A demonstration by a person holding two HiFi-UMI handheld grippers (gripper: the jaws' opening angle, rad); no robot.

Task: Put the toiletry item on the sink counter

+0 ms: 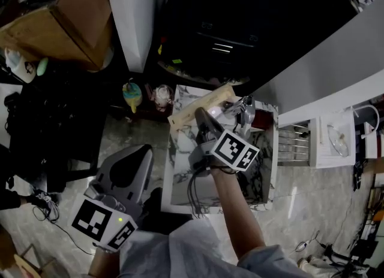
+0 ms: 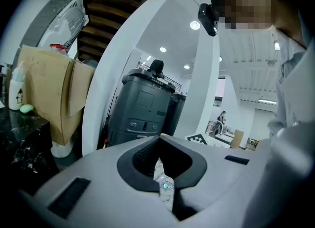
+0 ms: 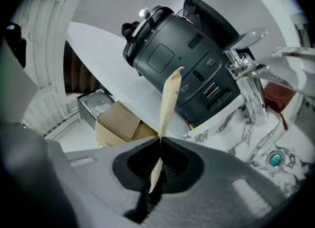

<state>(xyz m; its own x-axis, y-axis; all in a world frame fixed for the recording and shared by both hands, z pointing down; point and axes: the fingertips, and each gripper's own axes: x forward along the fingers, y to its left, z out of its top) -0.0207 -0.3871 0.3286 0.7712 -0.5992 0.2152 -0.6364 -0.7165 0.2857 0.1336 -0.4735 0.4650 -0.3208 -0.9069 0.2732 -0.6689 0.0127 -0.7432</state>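
Observation:
The toiletry item is a long flat tan packet [image 1: 207, 101]. My right gripper [image 1: 200, 114] is shut on its near end and holds it above the back left corner of the marble sink counter [image 1: 179, 175]. In the right gripper view the packet [image 3: 169, 99] stands edge-on, sticking up and out from the pinched jaws of the right gripper [image 3: 160, 141]. My left gripper [image 1: 143, 151] hangs lower left, beside the counter and over the floor. Its jaws meet at the tips with nothing held, as the left gripper view also shows for the left gripper [image 2: 158, 139].
A chrome faucet [image 1: 245, 110] [image 3: 246, 81] stands at the counter's back edge, with the basin drain [image 3: 274, 159] below it. A large dark machine [image 1: 240, 24] [image 3: 182, 54] sits behind the sink. A white pillar [image 1: 135, 12] and a cardboard box [image 1: 66, 18] are at the left.

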